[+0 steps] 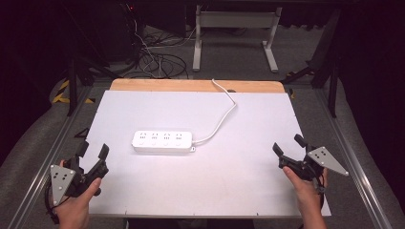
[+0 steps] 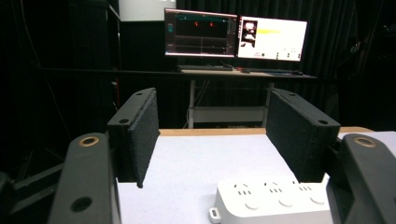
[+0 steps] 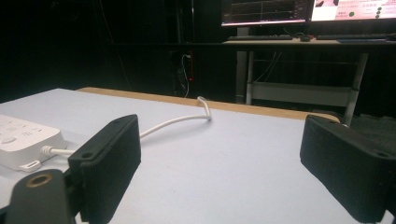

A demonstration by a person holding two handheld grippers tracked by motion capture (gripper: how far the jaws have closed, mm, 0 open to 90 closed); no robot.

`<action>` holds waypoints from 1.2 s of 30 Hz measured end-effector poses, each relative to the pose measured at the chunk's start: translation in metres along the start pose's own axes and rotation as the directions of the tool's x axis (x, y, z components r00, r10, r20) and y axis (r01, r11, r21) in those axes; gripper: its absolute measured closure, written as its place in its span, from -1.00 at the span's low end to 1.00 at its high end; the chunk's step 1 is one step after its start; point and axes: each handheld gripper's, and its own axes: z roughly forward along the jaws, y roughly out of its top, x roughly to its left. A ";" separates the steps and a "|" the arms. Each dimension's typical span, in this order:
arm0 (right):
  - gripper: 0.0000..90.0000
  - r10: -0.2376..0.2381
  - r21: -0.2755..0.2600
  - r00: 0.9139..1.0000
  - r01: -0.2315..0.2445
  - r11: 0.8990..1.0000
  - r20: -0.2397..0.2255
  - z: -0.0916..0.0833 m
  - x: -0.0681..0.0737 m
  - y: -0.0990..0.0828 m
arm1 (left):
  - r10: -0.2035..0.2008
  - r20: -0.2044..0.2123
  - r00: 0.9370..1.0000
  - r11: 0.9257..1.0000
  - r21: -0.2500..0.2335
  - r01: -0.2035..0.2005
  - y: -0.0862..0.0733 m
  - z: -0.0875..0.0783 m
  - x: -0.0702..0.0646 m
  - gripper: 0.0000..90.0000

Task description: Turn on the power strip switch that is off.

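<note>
The white power strip (image 1: 162, 141) lies flat near the middle of the white worktop (image 1: 239, 181), its cord (image 1: 221, 119) running to the far edge. The left tongs (image 1: 92, 152) hover at the near left edge, the right tongs (image 1: 288, 145) at the near right edge; both stand open, nothing between them. Bare worktop lies between each and the strip.

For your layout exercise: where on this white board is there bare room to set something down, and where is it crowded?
Free: the white board from the power strip to the near edge, between the left gripper and right gripper; also the far left corner. Crowded: the middle, where the strip lies, and its cord running to the far edge.
</note>
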 end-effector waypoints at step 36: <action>-0.70 -0.011 0.019 1.000 0.012 1.000 -0.025 0.008 0.009 -0.001 | 0.049 0.071 0.996 0.996 0.075 -0.054 0.007 0.022 -0.020 0.49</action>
